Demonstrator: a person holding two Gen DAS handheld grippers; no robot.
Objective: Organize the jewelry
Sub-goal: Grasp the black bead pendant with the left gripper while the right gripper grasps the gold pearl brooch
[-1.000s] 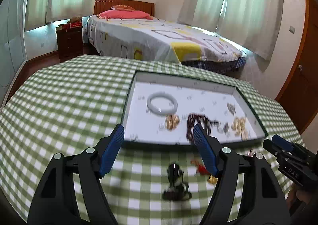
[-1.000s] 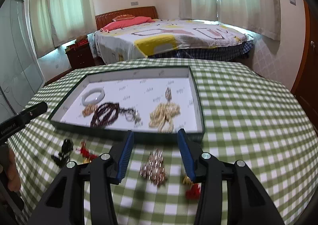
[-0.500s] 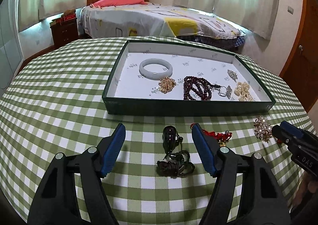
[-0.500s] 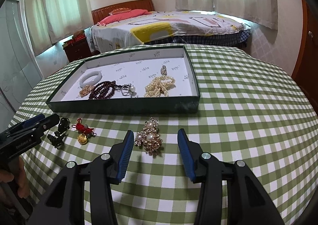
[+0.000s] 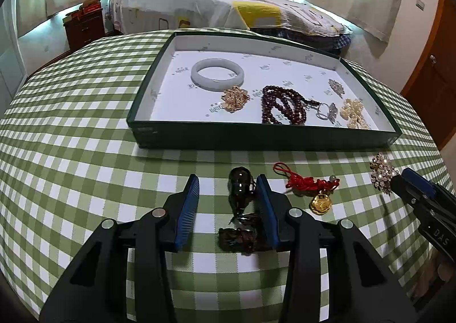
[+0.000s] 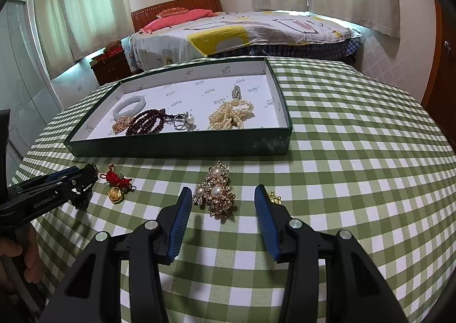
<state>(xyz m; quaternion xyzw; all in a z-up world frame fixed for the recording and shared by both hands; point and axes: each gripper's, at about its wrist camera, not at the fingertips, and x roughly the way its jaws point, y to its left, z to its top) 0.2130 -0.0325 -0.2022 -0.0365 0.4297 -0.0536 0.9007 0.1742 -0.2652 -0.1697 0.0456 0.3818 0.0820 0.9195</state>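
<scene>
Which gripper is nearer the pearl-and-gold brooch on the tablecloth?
Right. The right gripper straddles the brooch with open jaws; the left gripper sits well off to its left, around the dark pendant.

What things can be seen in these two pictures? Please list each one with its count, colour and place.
tray: 1, dark green with white inside, on the table
bangle: 1, pale white, in tray
gold ornament: 1, in tray, beside bangle
bead strand: 1, dark red, in tray
pearl strand: 1, cream, in tray
ring: 1, silver with pearl, in tray
dark pendant: 1, black, on cloth between left fingers
red knot charm: 1, red with gold piece, on cloth
pearl brooch: 1, gold, on cloth
tablecloth: 1, green-white check
bed: 1, behind
left gripper: open
right gripper: open
</scene>
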